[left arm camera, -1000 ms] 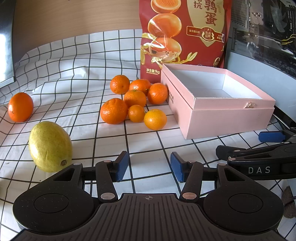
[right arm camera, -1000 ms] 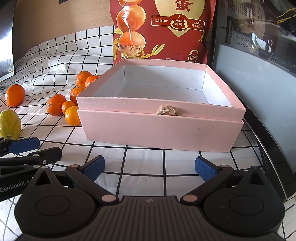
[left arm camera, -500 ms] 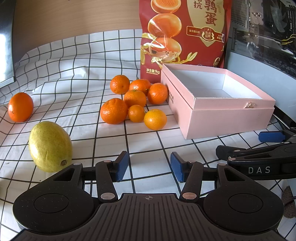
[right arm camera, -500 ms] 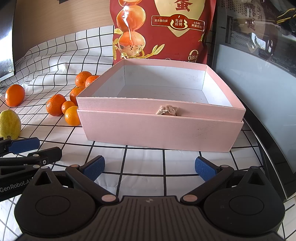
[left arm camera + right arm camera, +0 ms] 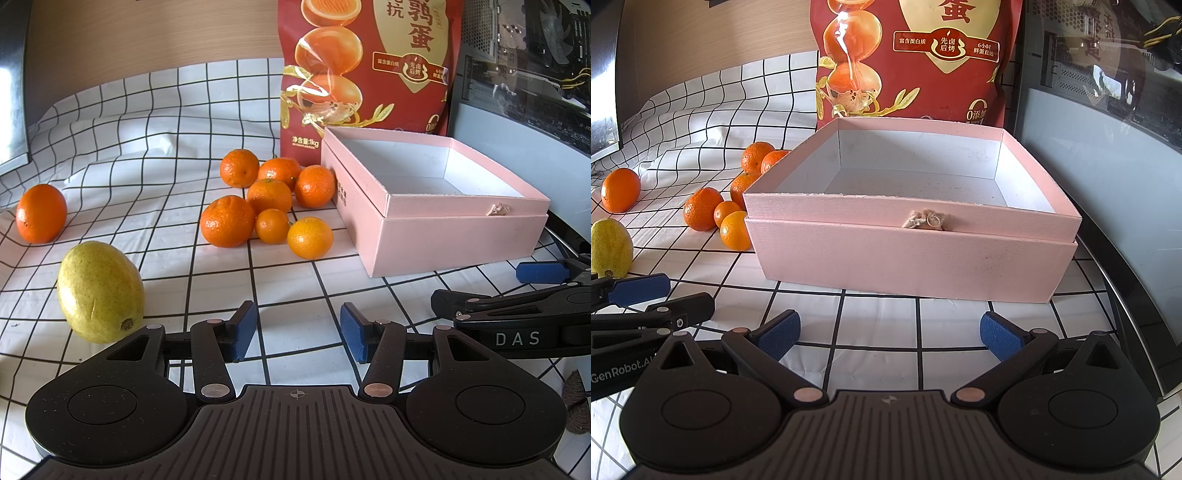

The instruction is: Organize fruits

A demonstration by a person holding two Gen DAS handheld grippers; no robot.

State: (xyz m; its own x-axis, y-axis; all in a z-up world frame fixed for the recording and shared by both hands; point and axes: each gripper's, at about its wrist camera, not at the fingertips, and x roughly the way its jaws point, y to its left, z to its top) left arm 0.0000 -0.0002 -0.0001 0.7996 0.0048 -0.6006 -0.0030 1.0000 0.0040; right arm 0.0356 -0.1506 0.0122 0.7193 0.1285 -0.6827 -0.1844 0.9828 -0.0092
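Lone orange (image 5: 40, 213): one, far left on the checked cloth (image 5: 147, 147), well apart from the rest.
Yellow-green fruit (image 5: 99, 291): one, just left of the left gripper (image 5: 297, 332).
Orange cluster (image 5: 271, 203): seven, touching one another — beside the pink box (image 5: 436, 206).
Pink box: one, nothing in it.
Red bag (image 5: 364, 66): one, top cut off.
Left gripper: fingers parted, holding nothing.
Right gripper (image 5: 890, 334): spread wide, holding nothing — facing the box front.

Both cams sit low over the checkered cloth (image 5: 288, 280), facing the back wall. Left one looks past the oranges (image 5: 269, 195); right one's closer to the pink box (image 5: 912, 251). Both catch box, oranges, red bag (image 5: 916, 59).
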